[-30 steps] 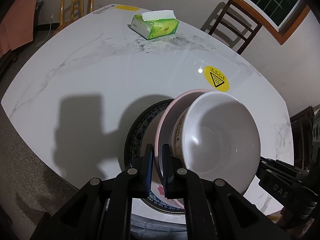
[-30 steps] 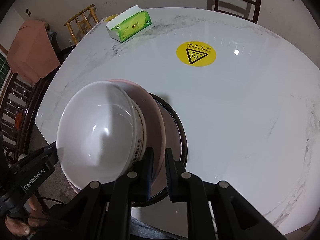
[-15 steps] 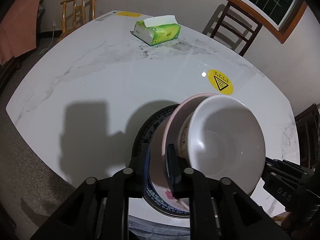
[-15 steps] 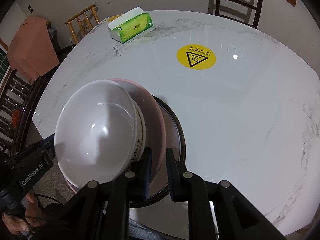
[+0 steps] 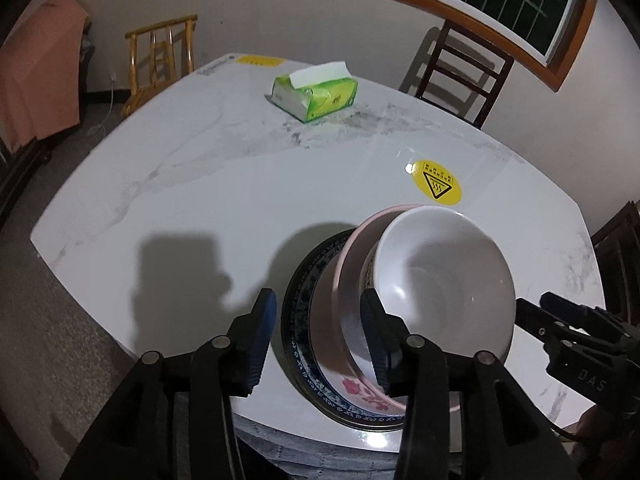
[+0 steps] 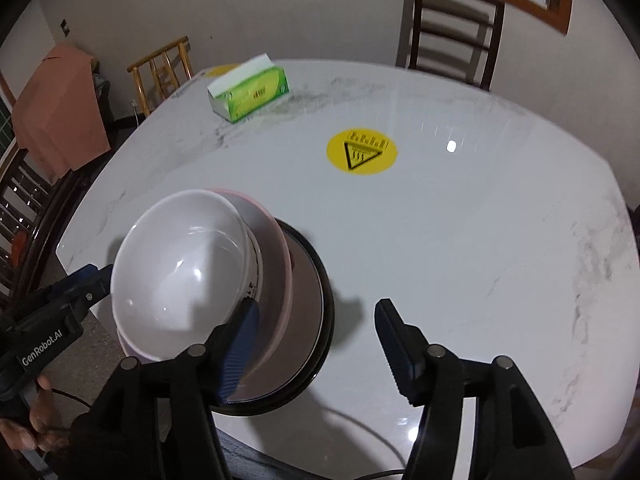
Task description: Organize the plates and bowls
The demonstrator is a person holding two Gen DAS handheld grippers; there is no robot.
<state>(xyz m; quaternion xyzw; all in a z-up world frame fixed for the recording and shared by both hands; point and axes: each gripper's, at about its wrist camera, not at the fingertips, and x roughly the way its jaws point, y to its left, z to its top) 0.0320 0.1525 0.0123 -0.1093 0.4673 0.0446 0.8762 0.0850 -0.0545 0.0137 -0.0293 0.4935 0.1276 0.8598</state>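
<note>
- Both tongs, clamped narrow on the pink rim a second ago, now stand wide and hold nothing.
- Left tongs [image 5: 318, 322]: jaws spread to either side of the stack's near-left edge; whether the right pad touches the white bowl cannot be told.
- Right tongs [image 6: 316, 332]: left pad just beside the pink bowl's rim, right pad over bare table [image 6: 460, 240].
- Stack unchanged in place, at the table's near edge: white bowl [image 5: 444, 284] nested in a pink bowl [image 5: 352, 328] with a floral print, both in a blue-patterned plate [image 5: 298, 320] with a dark rim.
- The two bowls sit tilted rather than level; in the left view their mouths face about 2 o'clock, in the right view about 10 o'clock.
- Green tissue box [image 5: 316, 94] at 12 o'clock, well apart from the stack; yellow warning sticker [image 5: 438, 187] between them, toward 1 o'clock.
</note>
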